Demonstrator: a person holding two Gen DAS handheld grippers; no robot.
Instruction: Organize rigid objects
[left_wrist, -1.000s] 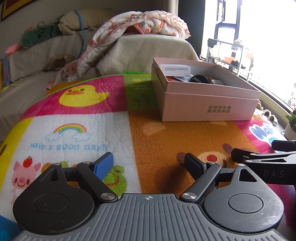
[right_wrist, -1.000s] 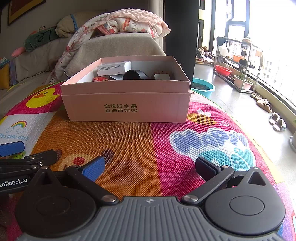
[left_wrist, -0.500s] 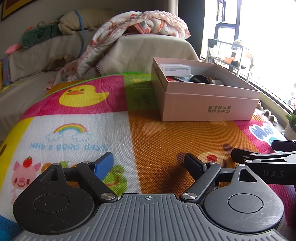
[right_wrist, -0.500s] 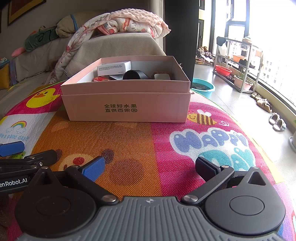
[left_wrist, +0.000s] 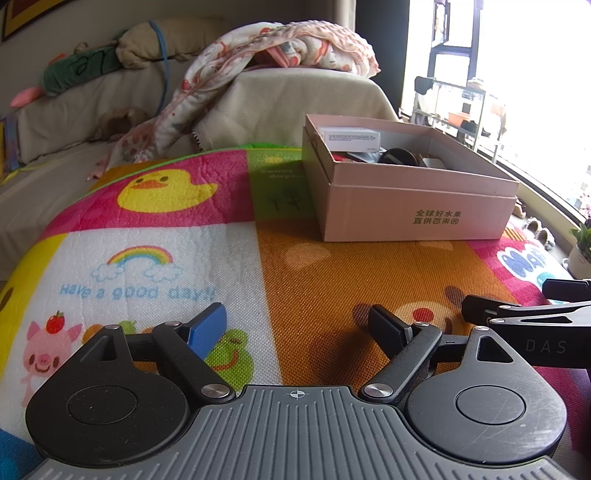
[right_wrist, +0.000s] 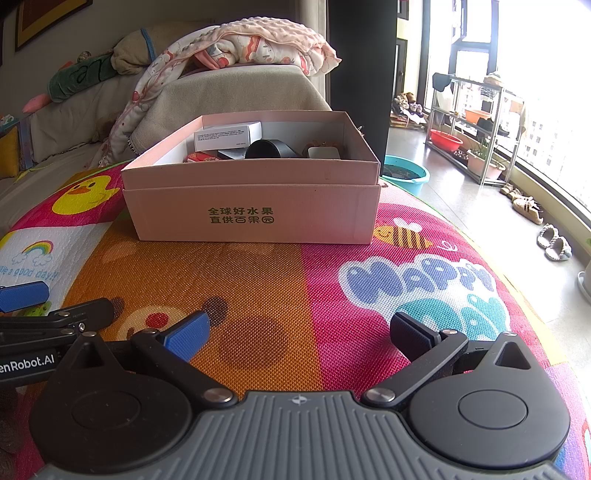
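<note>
Nothing has changed over the last second: both views match the earlier ones, so the work is at a pause, or perhaps finished. The left hand-held gripper (left_wrist: 297, 325) rests low over the colourful play mat (left_wrist: 295, 266) with its jaws spread wide and nothing between them. The right hand-held gripper (right_wrist: 299, 330) sits just beside it, to its right, equally open and empty. The pink cardboard box (right_wrist: 251, 210) stands on the far part of the mat, straight ahead of the right gripper. Inside it lie a white carton (right_wrist: 227, 134) at the far left, a black cylinder (right_wrist: 266, 149) in the middle and a small pale item (right_wrist: 325, 152) to the right. No loose rigid object shows on the mat, which suggests the sorting into the box is largely complete.
</note>
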